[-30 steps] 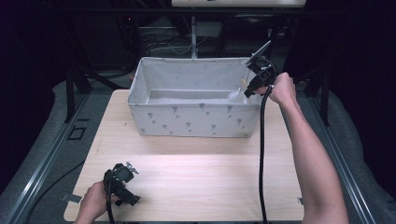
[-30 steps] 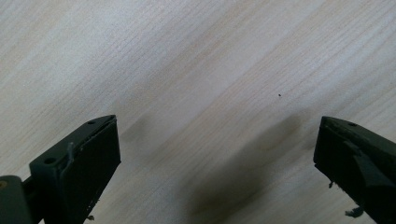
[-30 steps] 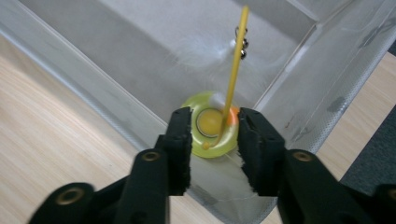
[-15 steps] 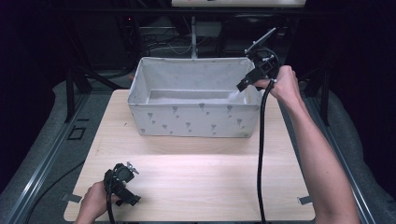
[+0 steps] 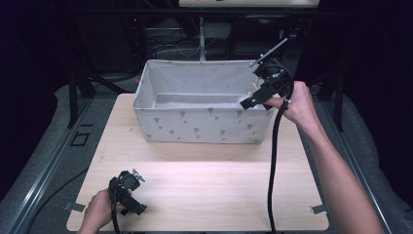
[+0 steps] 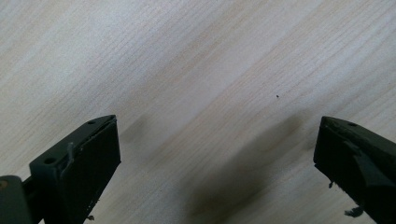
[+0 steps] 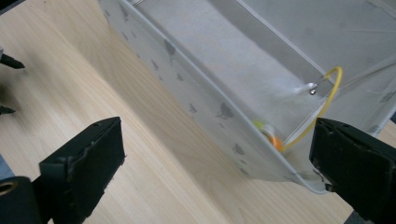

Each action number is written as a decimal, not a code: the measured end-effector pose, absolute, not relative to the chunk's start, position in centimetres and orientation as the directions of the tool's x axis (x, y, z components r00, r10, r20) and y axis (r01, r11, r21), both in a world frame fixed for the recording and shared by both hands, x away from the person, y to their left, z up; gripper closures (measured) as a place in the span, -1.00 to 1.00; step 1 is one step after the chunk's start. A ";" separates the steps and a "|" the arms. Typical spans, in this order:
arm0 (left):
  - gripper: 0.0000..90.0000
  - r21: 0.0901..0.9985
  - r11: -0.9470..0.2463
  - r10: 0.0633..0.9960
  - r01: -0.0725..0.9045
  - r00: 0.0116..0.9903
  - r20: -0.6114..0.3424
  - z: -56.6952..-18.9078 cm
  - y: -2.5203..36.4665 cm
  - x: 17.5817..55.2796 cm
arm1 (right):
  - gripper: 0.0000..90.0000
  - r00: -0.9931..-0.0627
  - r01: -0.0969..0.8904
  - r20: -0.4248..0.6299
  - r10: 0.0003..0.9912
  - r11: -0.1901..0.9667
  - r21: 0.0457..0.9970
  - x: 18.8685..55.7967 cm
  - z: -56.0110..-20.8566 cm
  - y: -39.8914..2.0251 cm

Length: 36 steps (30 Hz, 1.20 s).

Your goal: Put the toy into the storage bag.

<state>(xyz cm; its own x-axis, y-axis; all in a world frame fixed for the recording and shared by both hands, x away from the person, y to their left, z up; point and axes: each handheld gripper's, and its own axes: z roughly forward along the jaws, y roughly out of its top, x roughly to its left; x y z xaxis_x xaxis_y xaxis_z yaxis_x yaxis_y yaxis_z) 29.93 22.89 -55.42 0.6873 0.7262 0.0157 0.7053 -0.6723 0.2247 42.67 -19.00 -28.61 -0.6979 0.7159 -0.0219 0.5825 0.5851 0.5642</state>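
At the right of the high view, the right hand-held gripper (image 5: 246, 102) has lifted from the fabric bin's (image 5: 202, 124) corner, its empty jaws having just opened wide. The left hand-held gripper (image 5: 134, 207) stays wide apart on the surface (image 5: 219, 190). Inside the grey, tree-patterned bin at upper centre lies a yellow cord (image 7: 327, 98) with an orange piece (image 7: 275, 142).

A pale grey fabric bin (image 5: 202, 124), printed with small darker grey motifs, stands upright and open-topped at the far middle of the counter. Its walls are soft and thin. In the right gripper view, a small object (image 7: 306, 109) lies inside against the near wall in the right corner: a thin yellow loop, a whitish wisp with a metal bead, and an orange-and-green tip.
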 end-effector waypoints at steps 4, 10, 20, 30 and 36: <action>-0.98 0.223 -0.673 0.726 0.705 0.687 0.020 -55.5 22.8 29.9 | -0.95 -0.713 0.566 -0.032 0.700 0.603 0.562 41.3 -29.4 -18.7; -0.98 0.223 -0.676 0.724 0.702 0.690 0.019 -55.4 22.8 29.9 | -0.95 -0.728 0.547 -0.033 0.685 0.608 0.576 39.9 -31.1 -18.5; -0.98 0.224 -0.678 0.722 0.701 0.692 0.021 -55.5 22.8 29.9 | -0.94 -0.761 0.534 -0.006 0.648 0.632 0.561 36.7 -36.6 -18.0; -0.98 0.217 -0.680 0.720 0.700 0.694 0.021 -55.5 22.7 29.8 | -0.98 -0.779 0.575 0.081 0.622 0.658 0.486 34.5 -43.2 -17.5; -0.98 0.219 -0.682 0.718 0.698 0.695 0.019 -55.6 22.7 29.9 | -0.96 -0.768 0.607 0.133 0.626 0.647 0.461 33.8 -46.5 -17.6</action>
